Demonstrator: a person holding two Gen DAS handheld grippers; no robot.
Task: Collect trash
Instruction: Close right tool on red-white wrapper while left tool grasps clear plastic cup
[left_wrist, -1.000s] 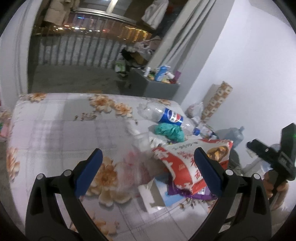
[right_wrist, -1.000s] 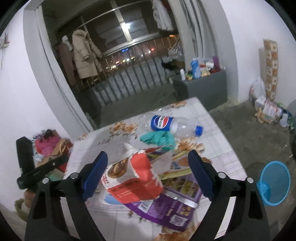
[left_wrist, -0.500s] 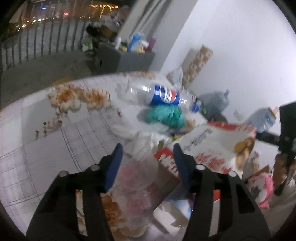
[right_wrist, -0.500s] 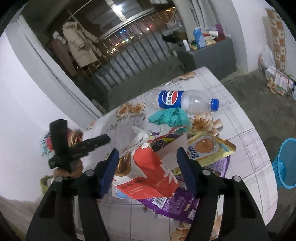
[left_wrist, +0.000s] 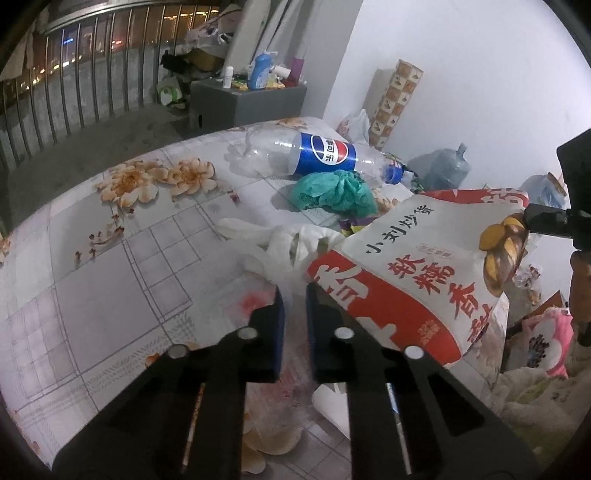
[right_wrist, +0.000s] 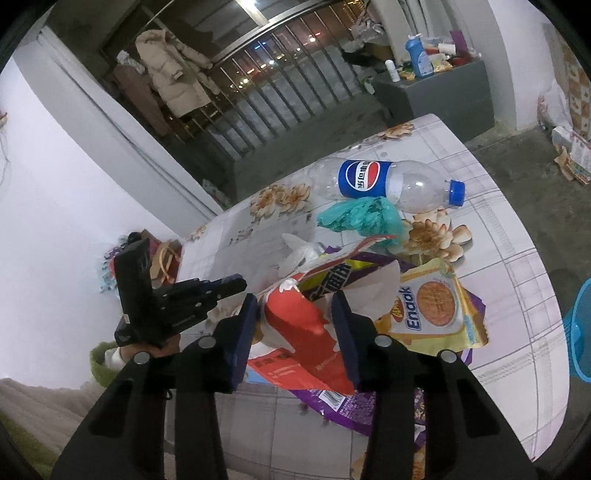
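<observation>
A pile of trash lies on a floral-cloth table (left_wrist: 110, 236). My left gripper (left_wrist: 294, 295) is shut on a clear plastic bag (left_wrist: 258, 306) beside a white plastic bag (left_wrist: 284, 243). My right gripper (right_wrist: 295, 314) is partly closed, its blue pads flanking a red-and-white snack bag (right_wrist: 306, 332), which also shows in the left wrist view (left_wrist: 413, 266). Behind lie a Pepsi bottle (left_wrist: 317, 155), seen too in the right wrist view (right_wrist: 384, 181), and a crumpled green bag (left_wrist: 332, 192). The left gripper shows in the right wrist view (right_wrist: 221, 286).
A yellow Enaak packet (right_wrist: 432, 306) and a purple wrapper (right_wrist: 369, 406) lie right of the snack bag. A blue mesh bin (right_wrist: 580, 332) stands on the floor at the right. A grey cabinet (right_wrist: 432, 92) and railing stand behind the table.
My left gripper moved in and closed from wide open onto the clear plastic bag. My right gripper came closer and narrowed around the snack bag.
</observation>
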